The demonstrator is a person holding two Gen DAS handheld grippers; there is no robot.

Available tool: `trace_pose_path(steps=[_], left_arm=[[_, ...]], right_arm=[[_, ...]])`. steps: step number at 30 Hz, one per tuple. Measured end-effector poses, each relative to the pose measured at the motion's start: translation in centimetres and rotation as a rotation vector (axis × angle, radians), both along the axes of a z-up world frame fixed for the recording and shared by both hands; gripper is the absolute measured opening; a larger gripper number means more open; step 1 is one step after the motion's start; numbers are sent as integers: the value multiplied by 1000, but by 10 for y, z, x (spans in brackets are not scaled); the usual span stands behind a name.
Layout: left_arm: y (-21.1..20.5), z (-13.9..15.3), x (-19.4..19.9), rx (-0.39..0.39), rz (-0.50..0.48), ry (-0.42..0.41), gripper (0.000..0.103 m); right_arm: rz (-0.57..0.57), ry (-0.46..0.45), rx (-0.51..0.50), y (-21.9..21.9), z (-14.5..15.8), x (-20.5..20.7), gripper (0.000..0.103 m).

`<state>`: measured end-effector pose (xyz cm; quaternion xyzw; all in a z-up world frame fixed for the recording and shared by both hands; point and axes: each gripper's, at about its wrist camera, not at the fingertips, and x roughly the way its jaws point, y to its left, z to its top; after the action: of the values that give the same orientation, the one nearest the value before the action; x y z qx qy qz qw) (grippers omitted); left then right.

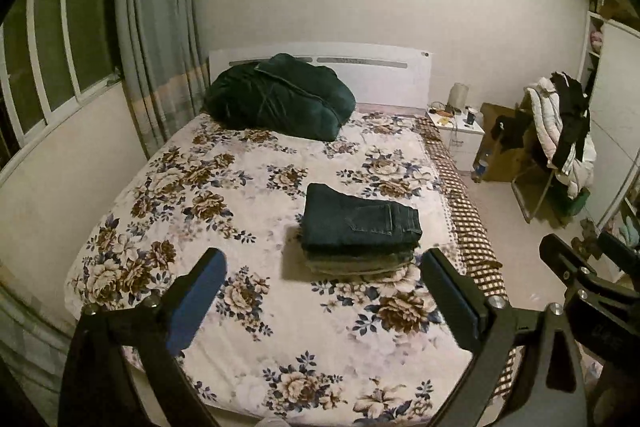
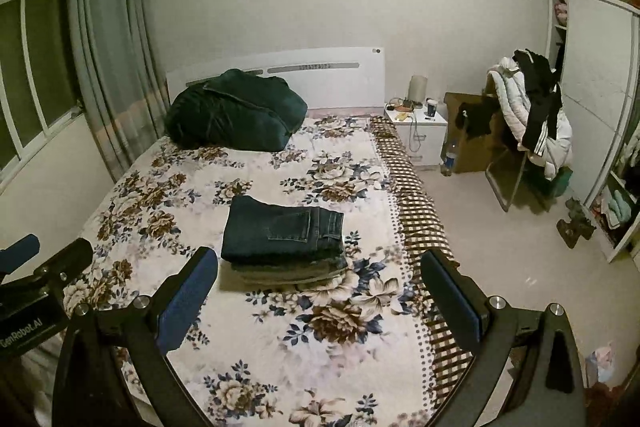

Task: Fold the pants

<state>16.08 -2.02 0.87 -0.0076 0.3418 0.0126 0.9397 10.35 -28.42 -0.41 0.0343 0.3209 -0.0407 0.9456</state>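
A stack of folded pants, dark blue jeans (image 1: 358, 221) on top, lies on the floral bedspread (image 1: 248, 311) towards the bed's right side. It also shows in the right wrist view (image 2: 282, 229). My left gripper (image 1: 322, 263) is open and empty, held high above the foot of the bed, well short of the stack. My right gripper (image 2: 320, 263) is open and empty too, beside the left one; it shows at the right edge of the left wrist view (image 1: 580, 259). The left gripper appears at the left edge of the right wrist view (image 2: 44, 255).
A dark green quilt (image 1: 280, 97) is bundled at the headboard. A white nightstand (image 2: 416, 125) stands right of the bed. A chair draped with clothes (image 2: 528, 119) and a wardrobe (image 2: 600, 95) stand at the right. A window and curtain (image 1: 156, 39) are at the left.
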Motion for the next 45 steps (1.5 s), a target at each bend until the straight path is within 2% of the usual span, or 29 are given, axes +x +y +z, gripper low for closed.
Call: trace_pose_path(steps=[10,45], left_arm=[[5,2,-12,5,6,-24,103],[8,2,-24,1,16,-17,103]], right_arm=[[-3,-4,-8,3,1,-5,103],[23,-5,10,8,6,2,103]])
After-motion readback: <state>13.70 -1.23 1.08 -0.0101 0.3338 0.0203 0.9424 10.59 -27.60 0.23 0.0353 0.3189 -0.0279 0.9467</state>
